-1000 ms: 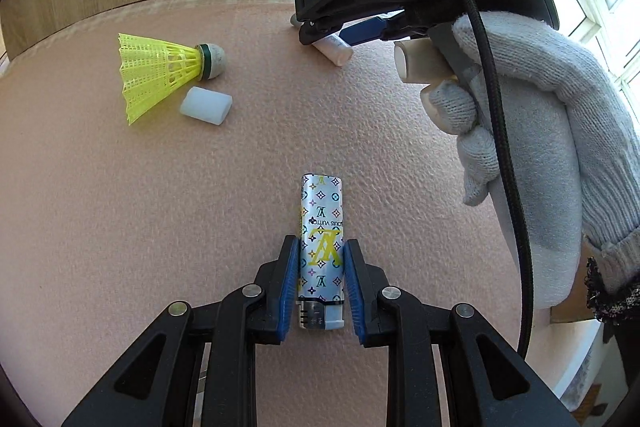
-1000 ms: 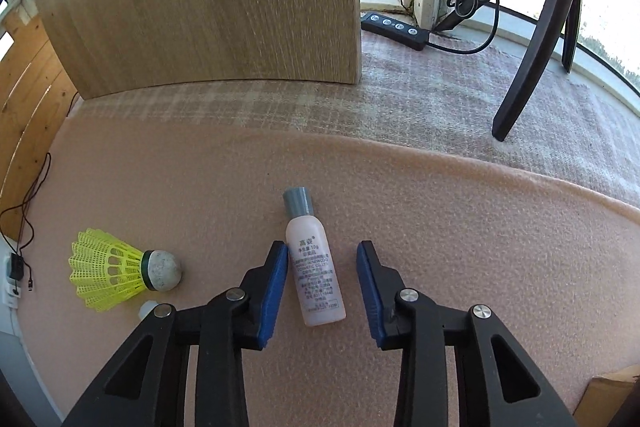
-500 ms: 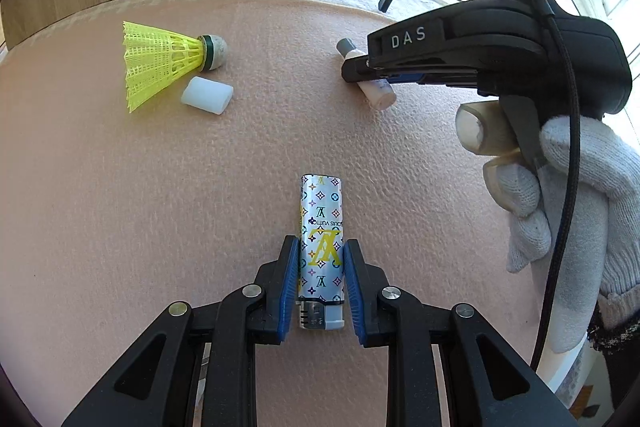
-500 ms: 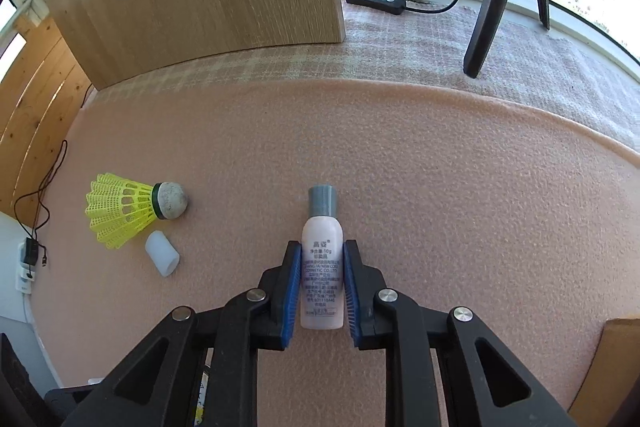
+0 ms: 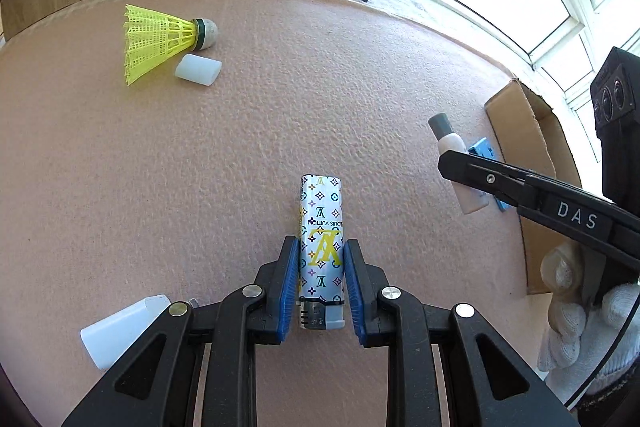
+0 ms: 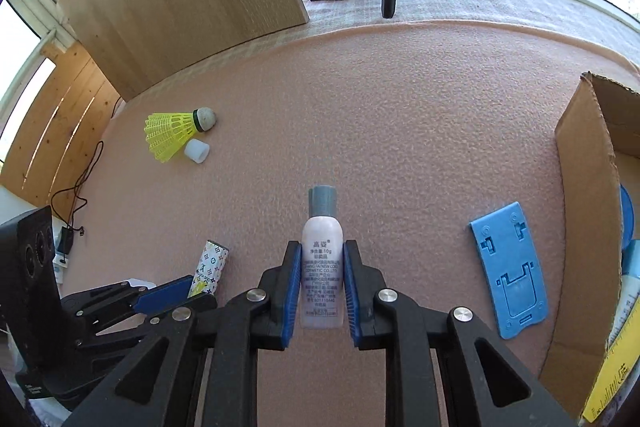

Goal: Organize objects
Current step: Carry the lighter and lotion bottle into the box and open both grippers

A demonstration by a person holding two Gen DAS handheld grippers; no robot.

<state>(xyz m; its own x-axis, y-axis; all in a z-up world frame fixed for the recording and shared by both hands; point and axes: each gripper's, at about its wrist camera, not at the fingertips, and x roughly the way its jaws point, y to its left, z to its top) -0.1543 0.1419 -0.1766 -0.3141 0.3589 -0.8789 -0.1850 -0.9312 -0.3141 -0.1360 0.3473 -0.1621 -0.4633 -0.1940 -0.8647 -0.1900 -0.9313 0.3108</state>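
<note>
Two black grippers with ribbed blue pads work over a nubbly pink foam mat (image 6: 400, 131). At lower centre of the left wrist view, the left gripper (image 5: 321, 285) clamps a glossy patterned lighter (image 5: 321, 251). At lower centre of the right wrist view, the right gripper (image 6: 318, 285) clamps a small pale pink plastic bottle (image 6: 322, 279) with a grey cap. A yellow mesh shuttlecock (image 6: 176, 133) and a white plastic cap (image 6: 197, 151) lie touching at upper left, with open mat around them. At the right edge, a corrugated cardboard box (image 6: 588, 211) holds partly hidden items; a flat blue plastic stand (image 6: 510, 267) lies just beside it.
</note>
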